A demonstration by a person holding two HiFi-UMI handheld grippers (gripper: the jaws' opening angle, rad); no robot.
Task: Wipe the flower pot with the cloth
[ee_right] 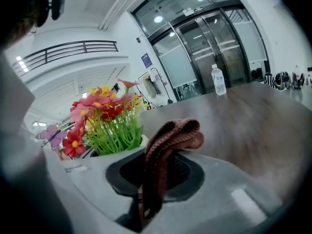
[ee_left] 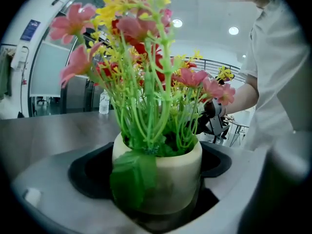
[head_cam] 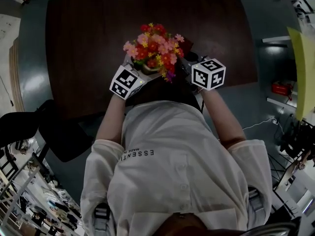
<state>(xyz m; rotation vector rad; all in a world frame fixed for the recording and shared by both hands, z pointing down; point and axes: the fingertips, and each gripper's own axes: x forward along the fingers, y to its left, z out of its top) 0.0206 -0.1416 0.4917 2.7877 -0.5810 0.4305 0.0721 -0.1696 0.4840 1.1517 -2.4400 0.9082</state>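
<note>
A cream flower pot [ee_left: 168, 177] full of pink, red and yellow artificial flowers [head_cam: 155, 48] sits clamped between the jaws of my left gripper [ee_left: 156, 199]. In the head view the left gripper [head_cam: 135, 77] is at the pot's left side, near the table's front edge. My right gripper [ee_right: 153, 199] is shut on a folded brown knitted cloth [ee_right: 168, 145] that stands up out of the jaws. The flowers [ee_right: 105, 118] and the pot's rim show to the left of the cloth. In the head view the right gripper [head_cam: 194, 65] is just right of the flowers, and the cloth is hidden there.
The dark wooden table [head_cam: 88, 33] spreads beyond the pot. A plastic water bottle [ee_right: 219, 80] stands far back on it. A black chair [head_cam: 59, 132] stands to the left of the person. Shelving and clutter line the room's right side.
</note>
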